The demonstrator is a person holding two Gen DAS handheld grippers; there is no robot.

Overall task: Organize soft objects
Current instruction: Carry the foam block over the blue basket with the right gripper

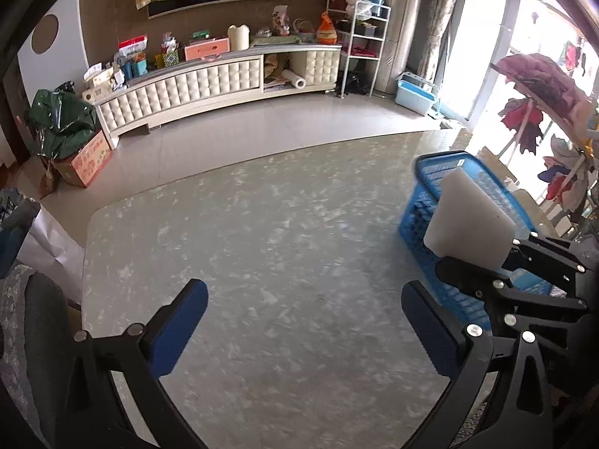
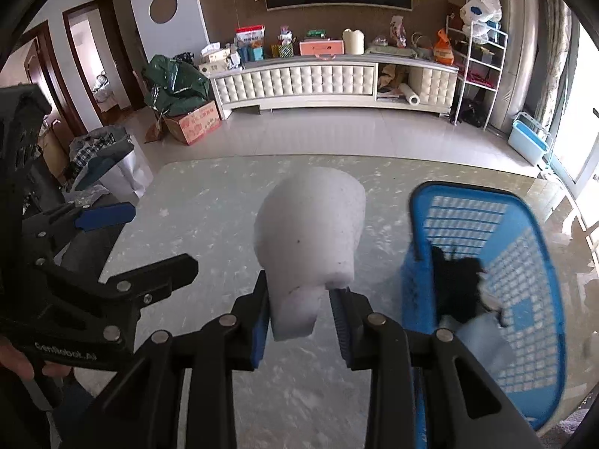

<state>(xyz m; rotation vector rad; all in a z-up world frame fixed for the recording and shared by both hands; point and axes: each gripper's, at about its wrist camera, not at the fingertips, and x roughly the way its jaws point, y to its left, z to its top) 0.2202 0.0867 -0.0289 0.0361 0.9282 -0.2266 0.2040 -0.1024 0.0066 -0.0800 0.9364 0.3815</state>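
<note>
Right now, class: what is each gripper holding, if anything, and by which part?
The right gripper pinches the white foam block by its near, lower end, squeezing it narrow. The left gripper stands open and holds nothing.

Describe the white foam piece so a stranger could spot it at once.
Start at the grey marbled table, with the blue slotted basket at its right side. Just left of that basket, above the tabletop, the right gripper is shut on the white foam block. It is the only plain white, soft-edged slab there; the basket's contents are dark or pale blue.
</note>
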